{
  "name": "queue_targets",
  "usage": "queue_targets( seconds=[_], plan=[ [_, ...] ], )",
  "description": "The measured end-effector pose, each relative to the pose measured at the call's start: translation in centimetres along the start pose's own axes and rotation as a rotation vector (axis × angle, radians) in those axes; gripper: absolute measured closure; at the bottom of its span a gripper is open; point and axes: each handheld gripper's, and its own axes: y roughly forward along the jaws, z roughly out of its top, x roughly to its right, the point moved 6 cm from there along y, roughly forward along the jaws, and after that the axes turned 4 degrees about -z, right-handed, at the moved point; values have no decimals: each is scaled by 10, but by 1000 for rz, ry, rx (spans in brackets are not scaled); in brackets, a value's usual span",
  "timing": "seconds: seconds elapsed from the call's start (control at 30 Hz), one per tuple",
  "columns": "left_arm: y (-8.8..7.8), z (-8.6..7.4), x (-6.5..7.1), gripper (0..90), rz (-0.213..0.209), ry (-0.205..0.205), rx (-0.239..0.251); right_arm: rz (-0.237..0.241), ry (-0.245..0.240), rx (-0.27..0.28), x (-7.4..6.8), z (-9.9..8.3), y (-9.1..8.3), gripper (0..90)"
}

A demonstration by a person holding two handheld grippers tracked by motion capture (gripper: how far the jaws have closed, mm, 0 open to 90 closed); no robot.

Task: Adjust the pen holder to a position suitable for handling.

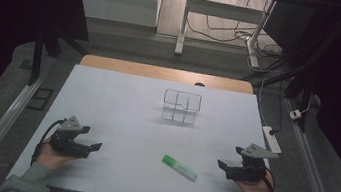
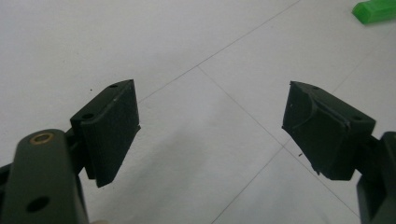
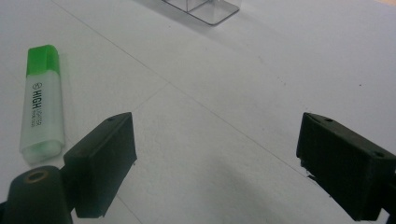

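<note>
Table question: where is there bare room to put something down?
Plenty of room. The table is bare left of the clear organizer, and between the left gripper and the green highlighter. Tightest is the gap between the highlighter and the right gripper.

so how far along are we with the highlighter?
Nothing looks done yet: the highlighter lies flat on the table, apart from the clear organizer. Nothing in hand: the left gripper and right gripper are both open and empty, either side of it. Probably left: grasp it and carry it, likely to the organizer.
</note>
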Motion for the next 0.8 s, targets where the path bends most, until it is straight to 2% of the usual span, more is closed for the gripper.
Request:
queue_targets(
  seconds=[0.33,0.8],
  plan=[
    [0,1,0,184,-1,-2,3,6,-15,6,-3,2,1,117],
    [1,0,1,185,-3,4,-3,7,-11,2,-6,5,0,151]
  ],
)
